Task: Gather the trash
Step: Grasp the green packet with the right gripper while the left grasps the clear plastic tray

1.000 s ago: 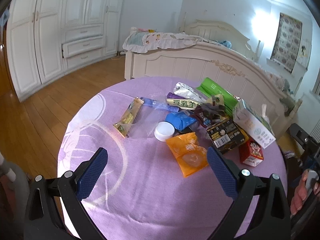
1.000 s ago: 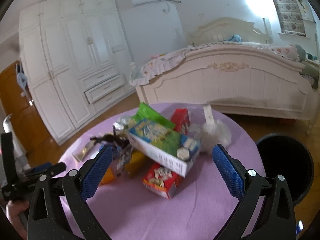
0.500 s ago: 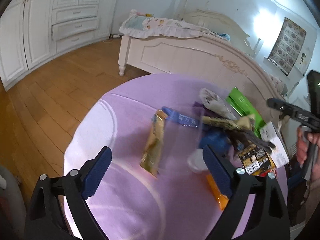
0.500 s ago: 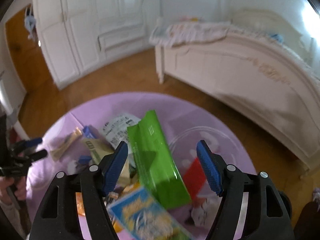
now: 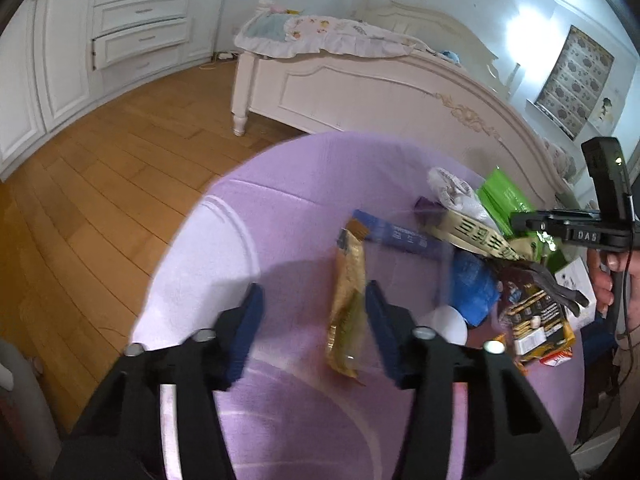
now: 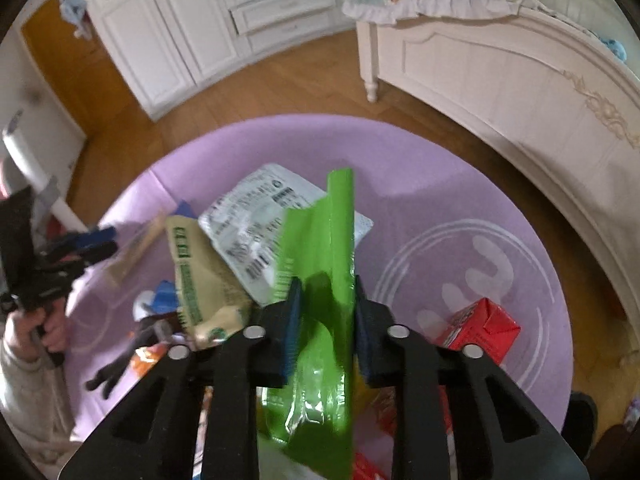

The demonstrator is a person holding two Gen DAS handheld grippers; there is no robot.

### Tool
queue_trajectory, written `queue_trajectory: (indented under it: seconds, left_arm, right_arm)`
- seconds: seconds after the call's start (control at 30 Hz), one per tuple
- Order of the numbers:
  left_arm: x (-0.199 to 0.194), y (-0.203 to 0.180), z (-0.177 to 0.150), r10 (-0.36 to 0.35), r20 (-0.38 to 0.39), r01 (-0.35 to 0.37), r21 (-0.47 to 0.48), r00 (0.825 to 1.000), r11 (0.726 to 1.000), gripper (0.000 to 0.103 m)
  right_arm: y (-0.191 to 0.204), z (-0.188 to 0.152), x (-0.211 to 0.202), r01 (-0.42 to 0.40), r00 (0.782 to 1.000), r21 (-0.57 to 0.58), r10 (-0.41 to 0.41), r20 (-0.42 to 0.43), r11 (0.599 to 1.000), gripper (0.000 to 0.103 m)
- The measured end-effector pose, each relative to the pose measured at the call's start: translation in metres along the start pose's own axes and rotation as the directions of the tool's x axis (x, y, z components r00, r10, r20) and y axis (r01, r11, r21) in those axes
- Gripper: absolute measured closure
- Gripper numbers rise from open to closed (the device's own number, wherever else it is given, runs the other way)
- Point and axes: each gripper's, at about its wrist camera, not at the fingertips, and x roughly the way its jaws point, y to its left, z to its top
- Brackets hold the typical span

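Note:
A pile of wrappers and cartons lies on a round table with a purple cloth (image 5: 280,216). My left gripper (image 5: 314,304) is partly closed above the table; a gold snack wrapper (image 5: 347,300) lies between its blue pads, nearer the right pad, not clamped. My right gripper (image 6: 325,298) is closed on a green foil bag (image 6: 320,264), whose sides buckle between the pads. The green bag (image 5: 502,196) and the right gripper also show at the right of the left wrist view.
Around the green bag lie a white printed pouch (image 6: 260,216), a beige packet (image 6: 196,272) and a red carton (image 6: 480,328). A blue wrapper (image 5: 474,284), a white lid (image 5: 446,320) and a dark snack bag (image 5: 536,320) lie close together. A white bed (image 5: 380,88) stands behind the table.
Both grippers moved down toward the table and narrowed. The right one closed on the green bag; the left one came down around the gold wrapper.

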Motion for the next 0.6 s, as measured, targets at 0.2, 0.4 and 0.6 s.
queue_trajectory:
  seconds: [0.2, 0.4, 0.6]
  left_arm:
    - [0.005, -0.012, 0.000, -0.009, -0.025, 0.010, 0.042, 1.000, 0.999, 0.060]
    - [0.005, -0.027, -0.002, -0.003, -0.023, 0.005, 0.082, 1.000, 0.997, 0.083]
    - [-0.016, -0.035, -0.008, 0.022, 0.051, -0.026, 0.062, 0.998, 0.998, 0.096]
  right_arm:
    - [0.005, -0.013, -0.044, -0.054, 0.996, -0.001, 0.054, 0.072, 0.999, 0.094]
    - [0.028, -0.022, -0.086, -0.035, 0.978, -0.023, 0.040, 0.205, 0.999, 0.095]
    - [0.027, -0.056, -0.126, -0.074, 0.941, 0.058, 0.051, 0.334, 0.996, 0.095]
